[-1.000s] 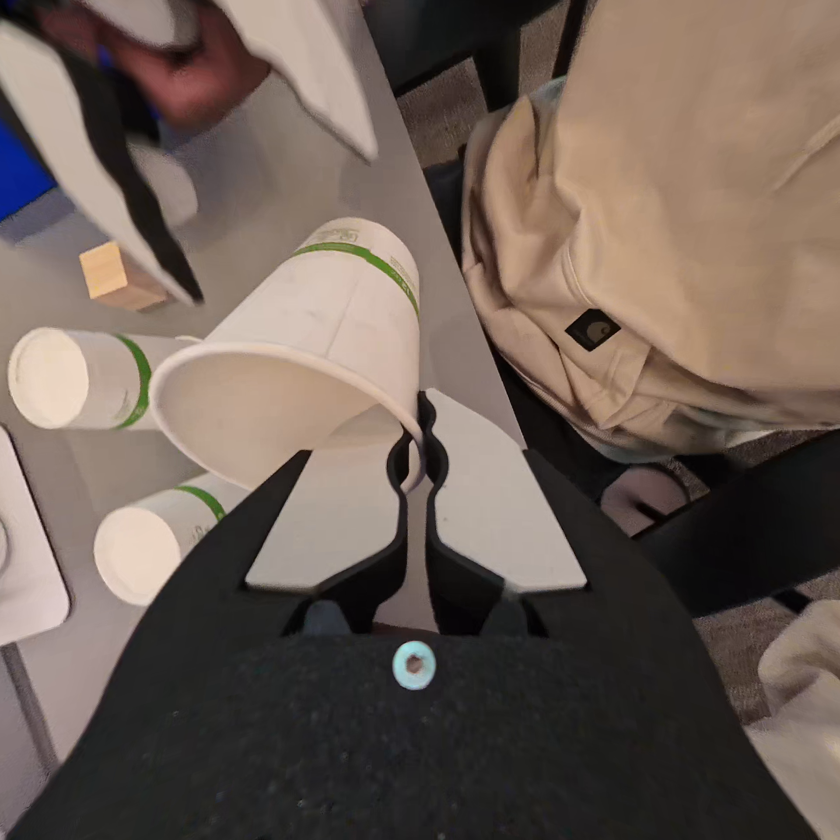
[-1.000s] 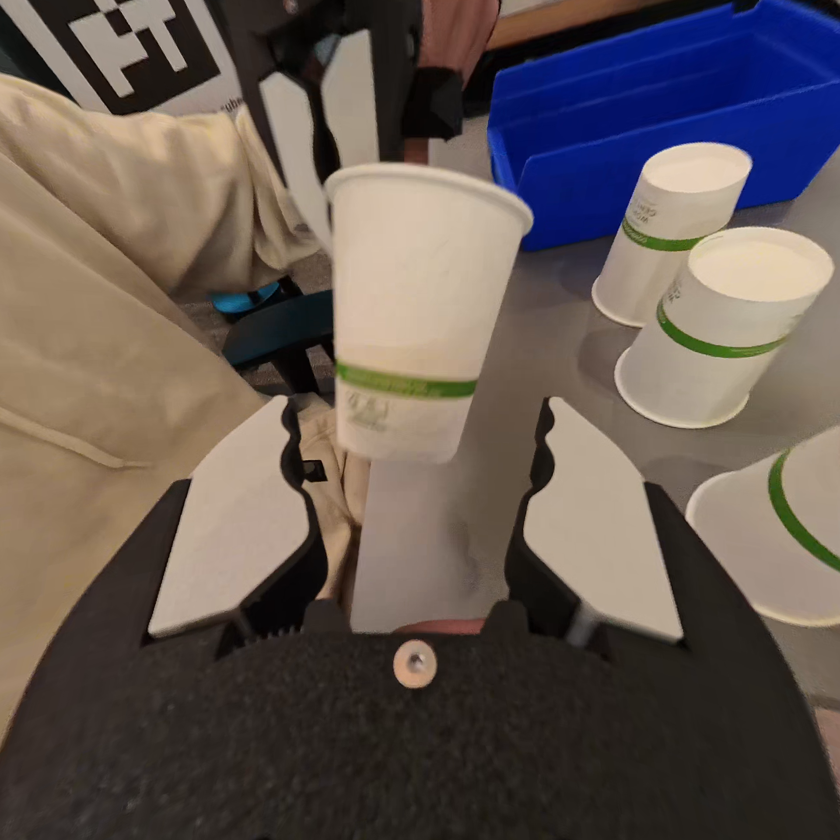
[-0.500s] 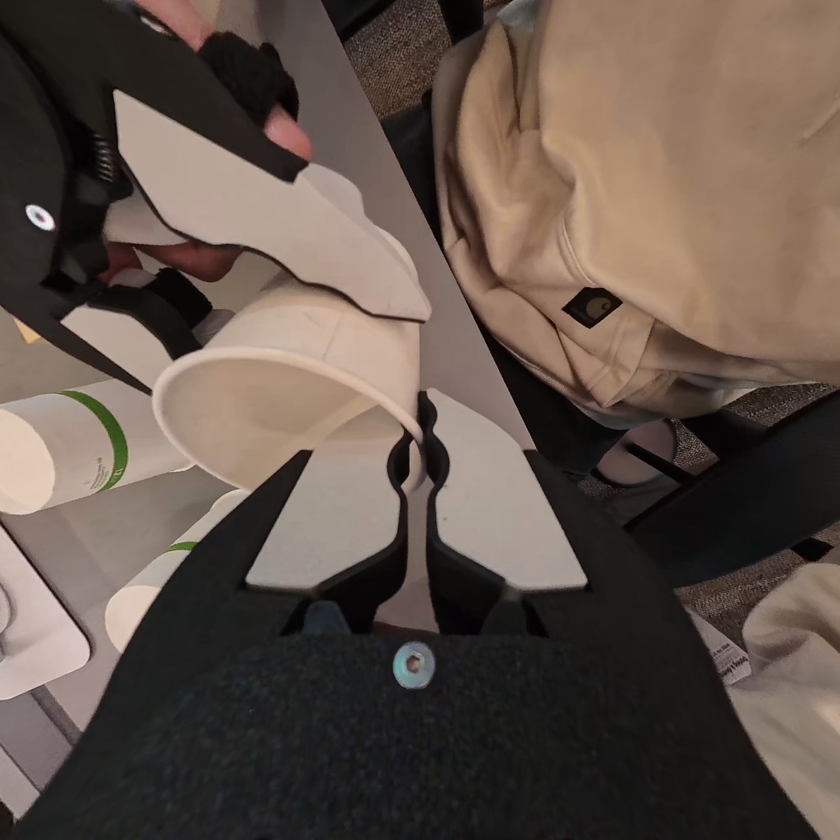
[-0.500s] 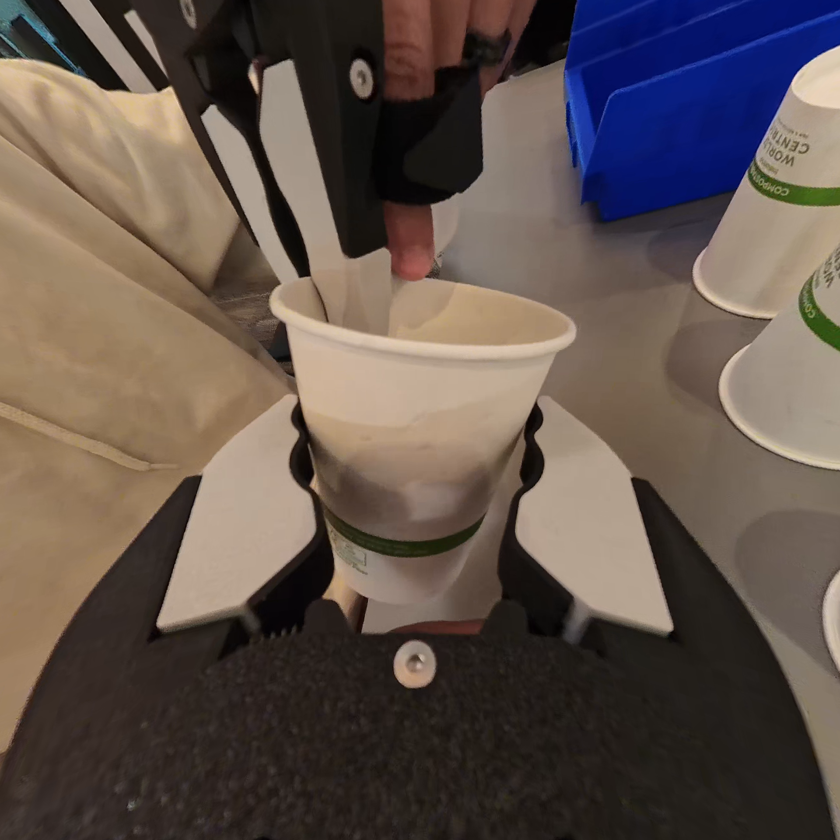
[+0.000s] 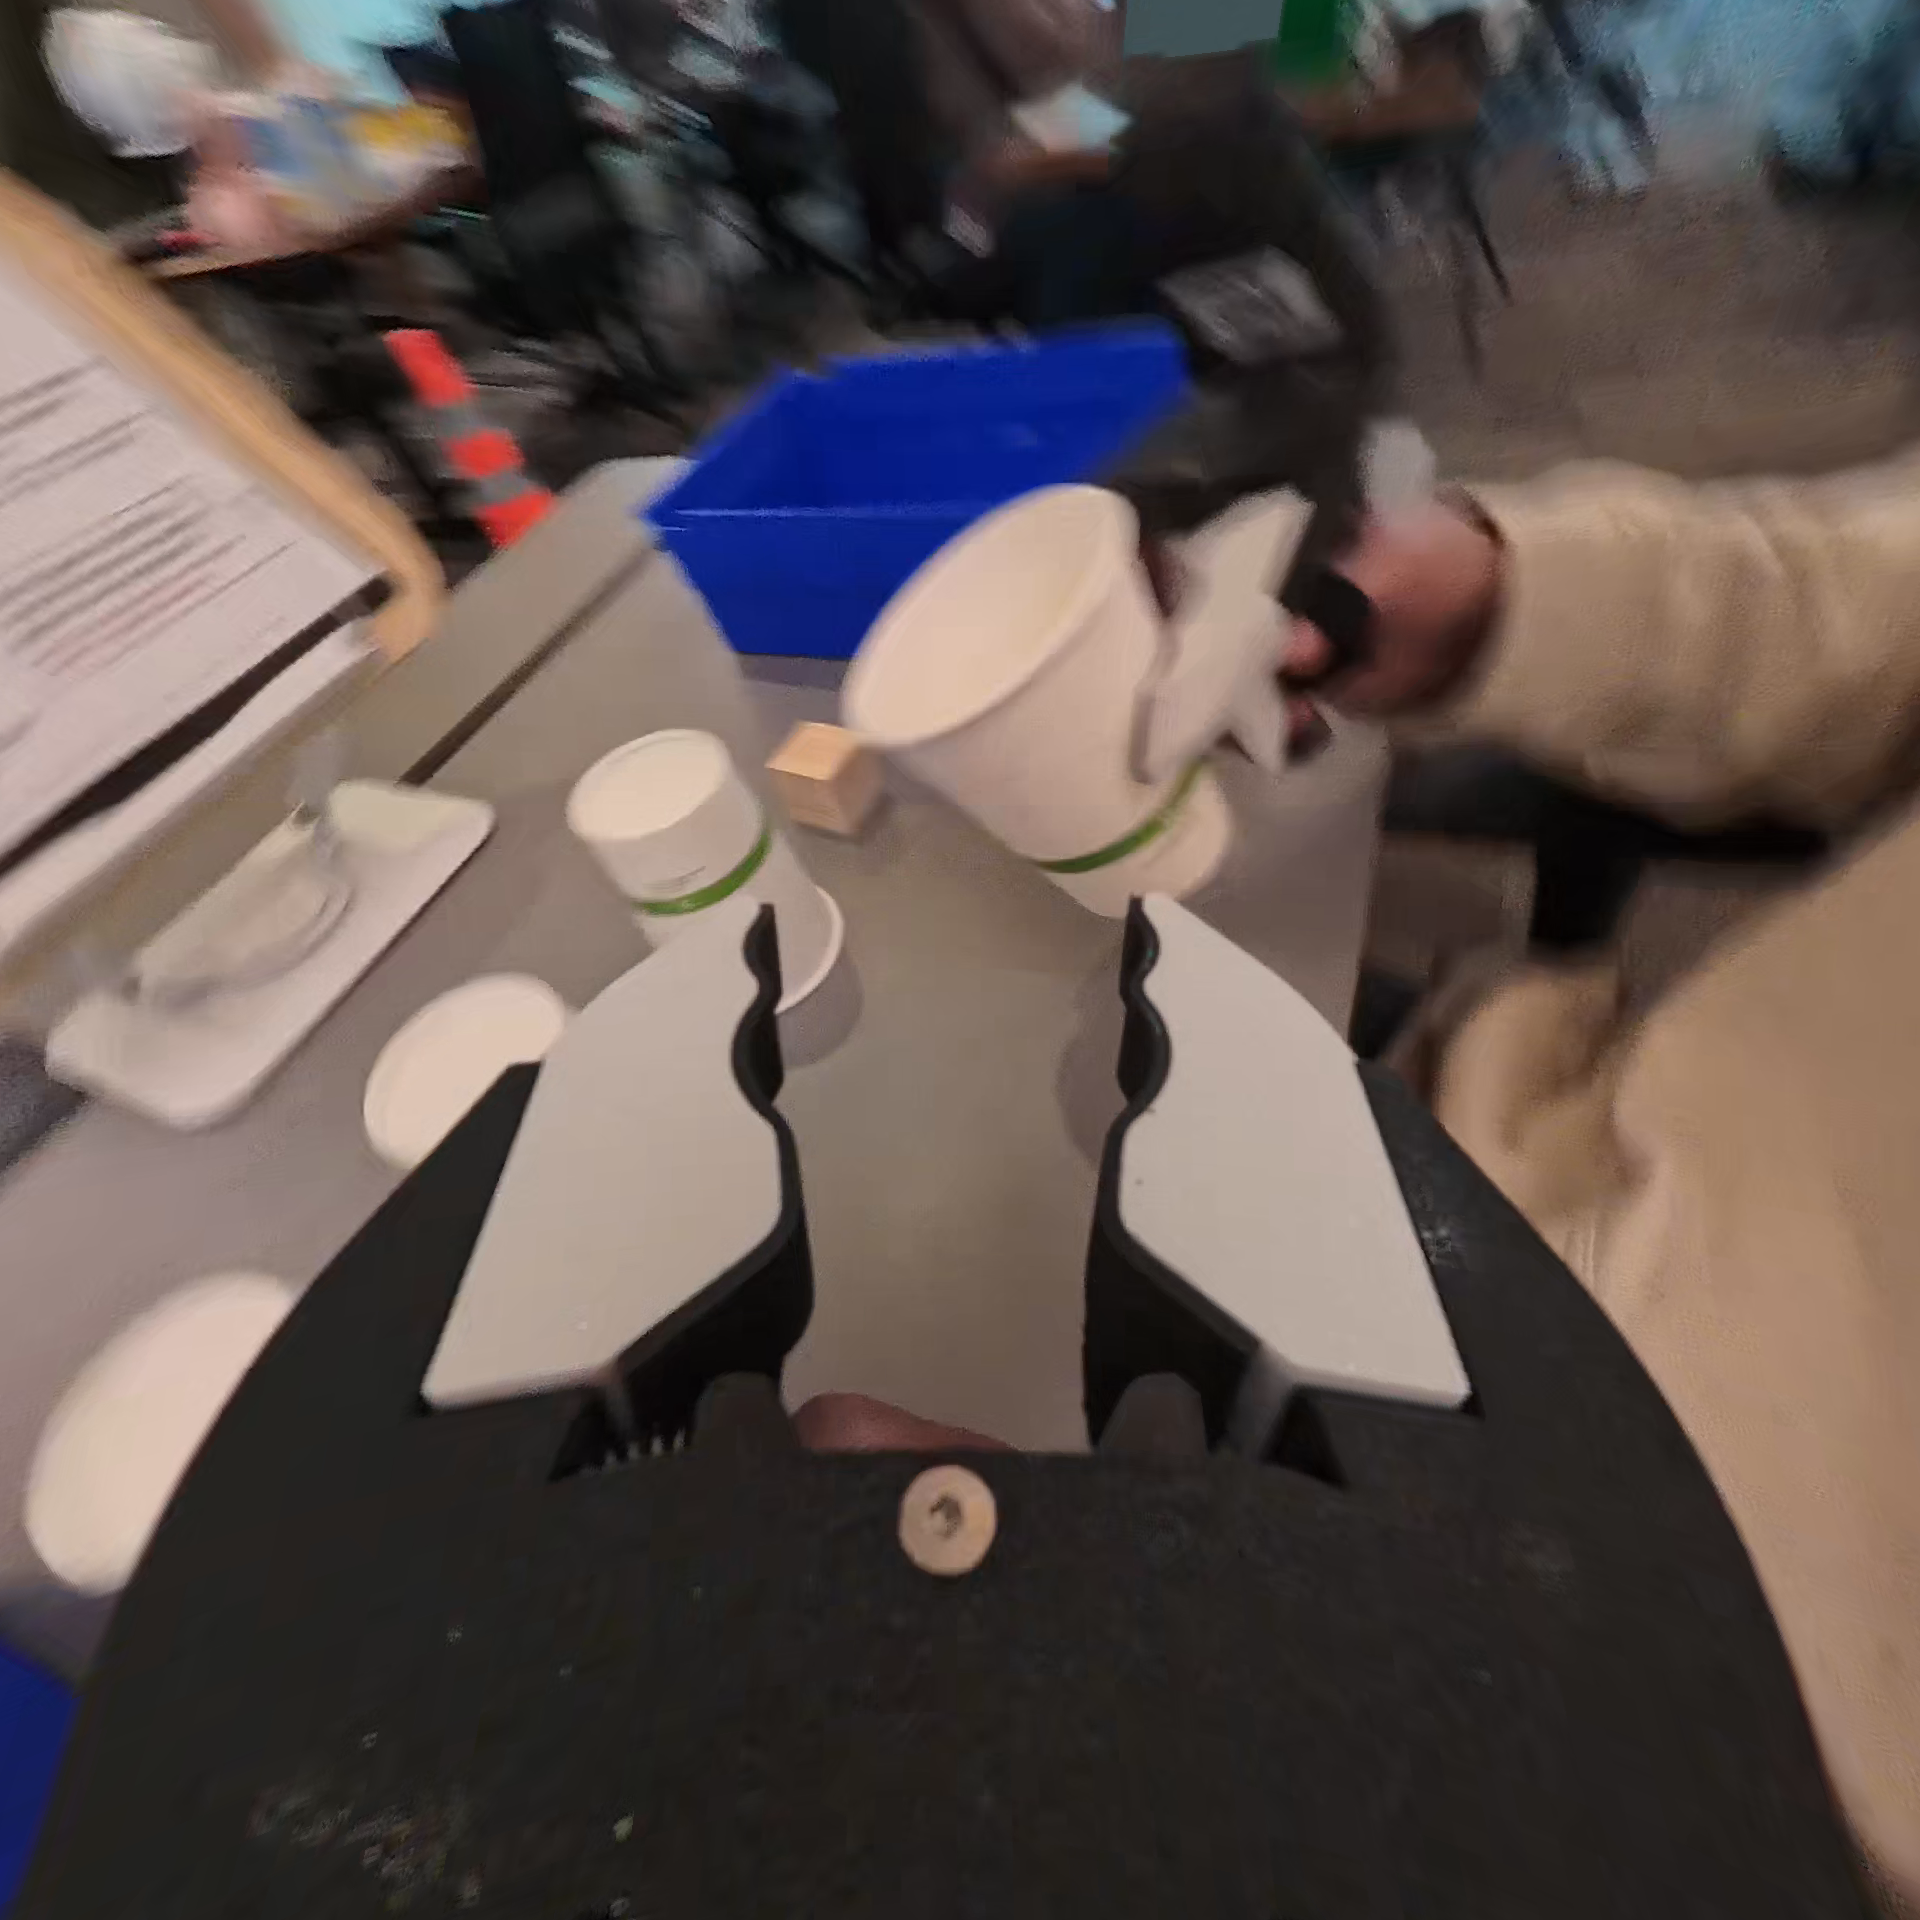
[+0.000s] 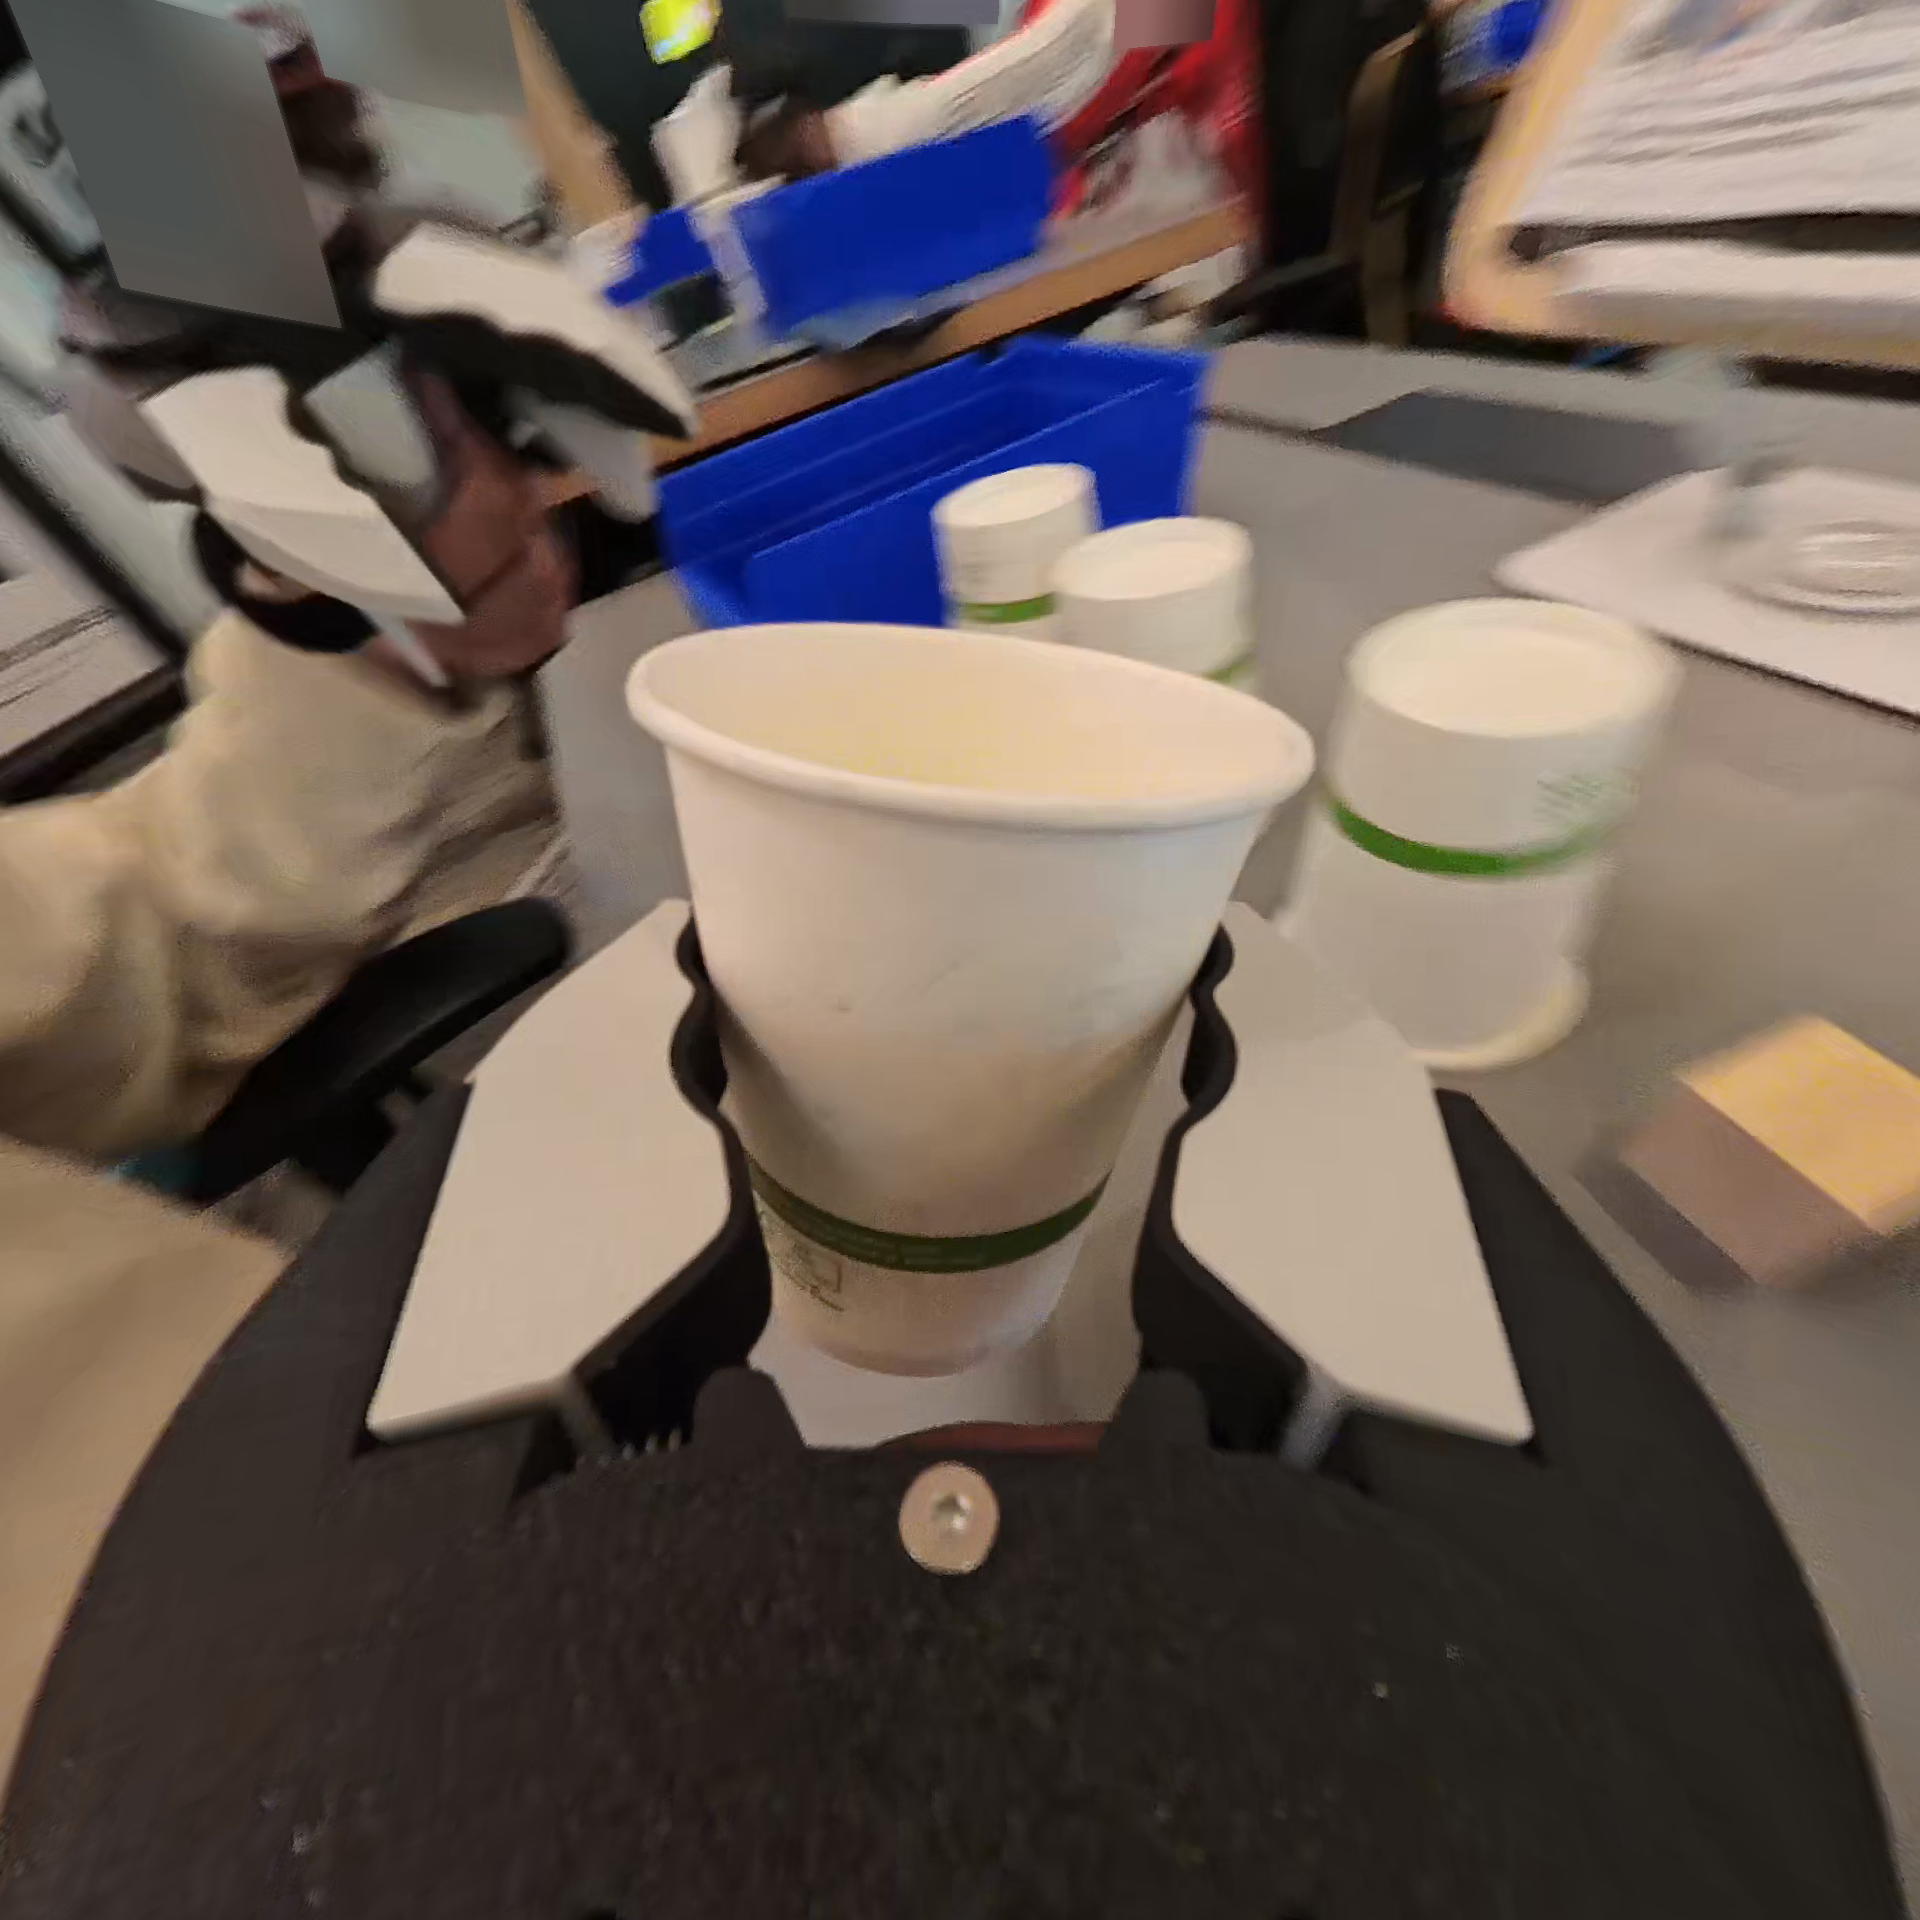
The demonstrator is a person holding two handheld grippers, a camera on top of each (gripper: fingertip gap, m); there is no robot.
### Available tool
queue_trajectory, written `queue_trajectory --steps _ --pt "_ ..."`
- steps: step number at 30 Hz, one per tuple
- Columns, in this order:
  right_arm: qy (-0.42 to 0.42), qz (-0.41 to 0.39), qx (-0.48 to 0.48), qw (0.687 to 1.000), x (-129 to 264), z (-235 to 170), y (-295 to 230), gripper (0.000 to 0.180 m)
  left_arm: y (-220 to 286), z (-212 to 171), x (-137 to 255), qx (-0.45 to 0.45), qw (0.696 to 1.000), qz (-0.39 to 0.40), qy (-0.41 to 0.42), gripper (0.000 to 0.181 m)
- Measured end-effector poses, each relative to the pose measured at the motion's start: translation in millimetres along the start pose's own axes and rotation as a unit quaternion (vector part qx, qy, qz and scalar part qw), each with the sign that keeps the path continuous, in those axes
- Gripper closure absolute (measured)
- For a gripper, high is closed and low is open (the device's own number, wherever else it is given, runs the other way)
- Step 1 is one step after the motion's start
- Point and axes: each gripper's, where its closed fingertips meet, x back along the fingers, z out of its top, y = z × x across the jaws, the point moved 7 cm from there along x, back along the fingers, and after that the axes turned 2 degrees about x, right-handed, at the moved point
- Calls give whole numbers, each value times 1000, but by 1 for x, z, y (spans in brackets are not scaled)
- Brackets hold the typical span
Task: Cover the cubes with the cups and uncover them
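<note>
My right gripper [image 6: 956,940] is shut on a white paper cup with a green band [image 6: 956,935], held by its lower body above the grey table, mouth pointing away. In the left wrist view the same cup [image 5: 1023,675] hangs tilted in the right gripper [image 5: 1221,634], just right of a bare wooden cube [image 5: 826,790]. The cube [image 6: 1787,1143] lies low right in the right wrist view. My left gripper [image 5: 951,925] is open and empty, held above the table. It also shows at upper left in the right wrist view [image 6: 416,416].
Three upside-down cups [image 6: 1486,810] [image 6: 1153,592] [image 6: 1013,540] stand on the table [image 6: 1714,1039]; the left wrist view shows them too [image 5: 696,831] [image 5: 462,1065] [image 5: 145,1444]. A blue bin [image 5: 914,488] stands at the back. A white mat with a glass object [image 5: 270,935] lies to the left. The person's beige sleeve [image 5: 1662,644] is on the right.
My left gripper let go of the cup's rim, opened and pulled back. My right gripper closed round the cup and now carries it alone, closer to the cube.
</note>
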Motion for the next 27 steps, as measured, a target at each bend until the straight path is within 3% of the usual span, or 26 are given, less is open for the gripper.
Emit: queue_trajectory --steps 1,4,9,18,27 --pt "13 -51 -5 999 13 -7 3 92 -4 -9 5 69 996 46 33 116" --pt "3 -185 -13 983 44 -36 14 92 -2 -53 14 214 964 135 78 121" --pt "-21 -261 -3 965 58 -61 23 92 6 -92 14 250 954 154 63 126" --pt "-44 -282 -2 958 67 -68 31 91 15 -96 2 199 970 141 24 125" --pt "-54 -303 -4 951 84 -78 29 90 13 -100 -3 213 966 143 17 125"
